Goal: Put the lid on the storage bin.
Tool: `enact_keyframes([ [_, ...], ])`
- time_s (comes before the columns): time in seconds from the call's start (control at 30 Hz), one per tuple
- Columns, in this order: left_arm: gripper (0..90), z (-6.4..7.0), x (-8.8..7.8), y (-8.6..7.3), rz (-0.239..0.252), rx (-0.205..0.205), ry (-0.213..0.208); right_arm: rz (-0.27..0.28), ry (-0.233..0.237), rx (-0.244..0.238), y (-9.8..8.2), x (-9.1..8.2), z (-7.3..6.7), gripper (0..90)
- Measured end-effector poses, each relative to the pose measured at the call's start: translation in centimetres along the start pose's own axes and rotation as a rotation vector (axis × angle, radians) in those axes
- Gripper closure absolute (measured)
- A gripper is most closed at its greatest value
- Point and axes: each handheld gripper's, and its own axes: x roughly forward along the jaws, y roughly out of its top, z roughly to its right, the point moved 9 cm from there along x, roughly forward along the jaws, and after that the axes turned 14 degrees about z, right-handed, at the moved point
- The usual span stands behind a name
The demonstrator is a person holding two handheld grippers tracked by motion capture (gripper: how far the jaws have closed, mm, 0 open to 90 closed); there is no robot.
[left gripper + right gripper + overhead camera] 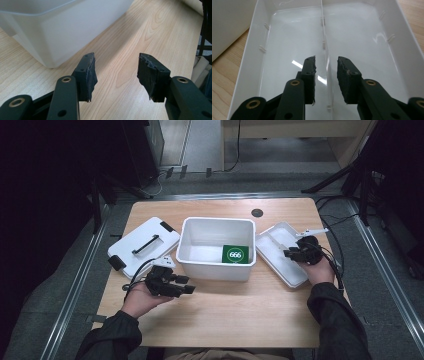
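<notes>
The thin divider (pixel 323 37) in the tray (pixel 252 62) is lined up with the gap of the right gripper (pixel 326 63) (jaws a little apart, nothing held), while the left gripper (pixel 116 63) is held wide open by the bin (pixel 65 30).

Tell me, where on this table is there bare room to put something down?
The widest bare wood lies in front of the white bin, between the left tool and the right tool. A thin strip runs behind the bin, by the round hole. The middle is crowded: lid, bin, divided tray side by side.
</notes>
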Motion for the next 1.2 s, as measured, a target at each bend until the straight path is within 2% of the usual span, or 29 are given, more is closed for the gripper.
enact_keyframes([
  [0.2, 48.2, 0.0, 0.0, -0.1, 0.000, -0.002, 0.000, -0.039, -0.018, -0.027, -0.5, 0.7, -0.2, 79.0],
  [0.37, 48.3, 0.0, -0.1, -0.1, 0.000, -0.004, 0.000, -0.056, -0.028, -0.001, -0.7, 0.8, 0.0, 86.0],
  [0.47, 48.4, 0.0, -0.1, 0.0, 0.002, -0.005, 0.000, -0.078, -0.026, 0.010, -0.6, 0.9, 0.1, 86.9],
  [0.57, 48.5, 0.0, -0.1, 0.0, 0.003, -0.005, -0.002, -0.128, -0.022, -0.005, -0.5, 0.9, 0.1, 88.3],
  [0.67, 48.5, 0.0, -0.1, 0.0, 0.003, -0.006, -0.001, -0.181, -0.014, 0.008, -0.3, 1.0, 0.1, 89.0],
  [0.7, 48.6, 0.0, -0.1, 0.0, 0.003, -0.006, -0.001, -0.181, -0.014, 0.008, -0.3, 1.0, 0.1, 89.0],
  [0.73, 48.6, 0.0, -0.1, 0.0, 0.003, -0.005, -0.001, -0.213, -0.004, 0.008, -0.2, 1.0, 0.1, 89.1],
  [0.8, 48.6, 0.0, -0.1, 0.0, 0.003, -0.005, -0.001, -0.223, -0.006, 0.008, -0.2, 1.0, 0.1, 89.2],
  [0.83, 48.6, 0.0, -0.1, 0.0, 0.004, -0.004, -0.001, -0.244, -0.006, -0.003, -0.1, 1.1, 0.1, 89.7],
  [1.03, 48.8, 0.0, -0.2, 0.0, 0.004, -0.003, 0.002, -0.281, 0.003, -0.001, 0.0, 1.0, 0.0, 90.0],
  [1.2, 48.9, 0.0, -0.1, -0.1, 0.002, -0.006, 0.001, -0.273, 0.016, 0.018, 0.7, 0.6, 0.1, 90.0],
])
